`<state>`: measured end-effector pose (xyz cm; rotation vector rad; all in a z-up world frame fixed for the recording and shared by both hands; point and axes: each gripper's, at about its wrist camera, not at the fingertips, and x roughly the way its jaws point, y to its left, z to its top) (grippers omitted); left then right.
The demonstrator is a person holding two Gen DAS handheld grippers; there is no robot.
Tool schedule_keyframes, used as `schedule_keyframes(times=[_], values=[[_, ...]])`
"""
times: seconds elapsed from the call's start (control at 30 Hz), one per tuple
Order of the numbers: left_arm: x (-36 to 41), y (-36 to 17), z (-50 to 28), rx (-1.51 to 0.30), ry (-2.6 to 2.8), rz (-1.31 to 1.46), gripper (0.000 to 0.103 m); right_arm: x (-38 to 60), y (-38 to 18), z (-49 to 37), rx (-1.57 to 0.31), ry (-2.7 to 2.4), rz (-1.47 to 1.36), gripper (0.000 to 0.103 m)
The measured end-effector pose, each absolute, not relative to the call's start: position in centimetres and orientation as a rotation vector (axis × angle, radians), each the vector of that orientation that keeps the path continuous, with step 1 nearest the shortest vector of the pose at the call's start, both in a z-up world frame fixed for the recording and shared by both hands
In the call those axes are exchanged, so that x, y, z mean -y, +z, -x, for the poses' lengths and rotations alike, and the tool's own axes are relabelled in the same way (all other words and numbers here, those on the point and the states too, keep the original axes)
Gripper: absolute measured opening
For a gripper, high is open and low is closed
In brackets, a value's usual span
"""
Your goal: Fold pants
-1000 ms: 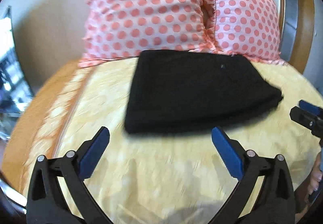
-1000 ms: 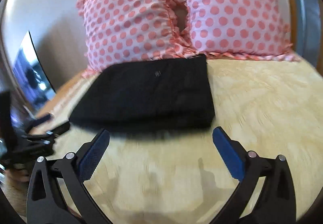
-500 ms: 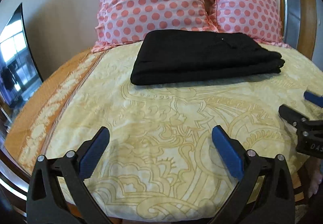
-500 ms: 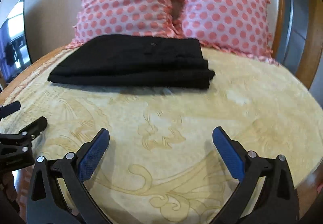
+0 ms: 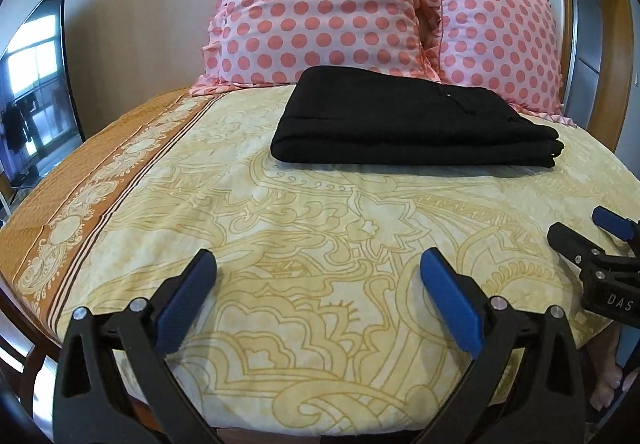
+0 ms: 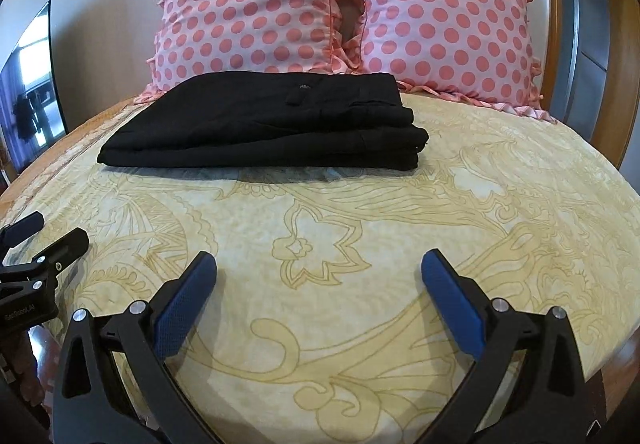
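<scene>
The black pants (image 5: 408,124) lie folded in a flat stack on the yellow patterned bedspread (image 5: 304,220), just in front of the pillows; they also show in the right wrist view (image 6: 268,124). My left gripper (image 5: 318,264) is open and empty, well back from the pants near the bed's front edge. My right gripper (image 6: 319,264) is open and empty, also back from the pants. The right gripper shows at the right edge of the left wrist view (image 5: 592,244), and the left gripper at the left edge of the right wrist view (image 6: 40,240).
Two pink polka-dot pillows (image 5: 320,4) (image 6: 444,16) lean against the wooden headboard (image 6: 560,4) behind the pants. A dark TV screen (image 5: 36,84) stands to the left of the bed. An orange border strip (image 5: 92,180) runs along the bedspread's left side.
Both grippers have pulled back from the folded pants toward the front of the bed and dropped lower. The pants lie still. Both grippers stayed open.
</scene>
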<state>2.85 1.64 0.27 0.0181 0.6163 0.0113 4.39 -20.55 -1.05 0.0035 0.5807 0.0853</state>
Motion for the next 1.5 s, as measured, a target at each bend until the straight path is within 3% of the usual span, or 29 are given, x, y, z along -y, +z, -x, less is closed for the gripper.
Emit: schedule_keyframes(times=[1.5], values=[[-1.72, 0.36, -2.93, -0.618, 0.008, -0.02, 0.101, 20.68, -1.12, -4.41, -0.579, 0.089, -0.002, 0.102]])
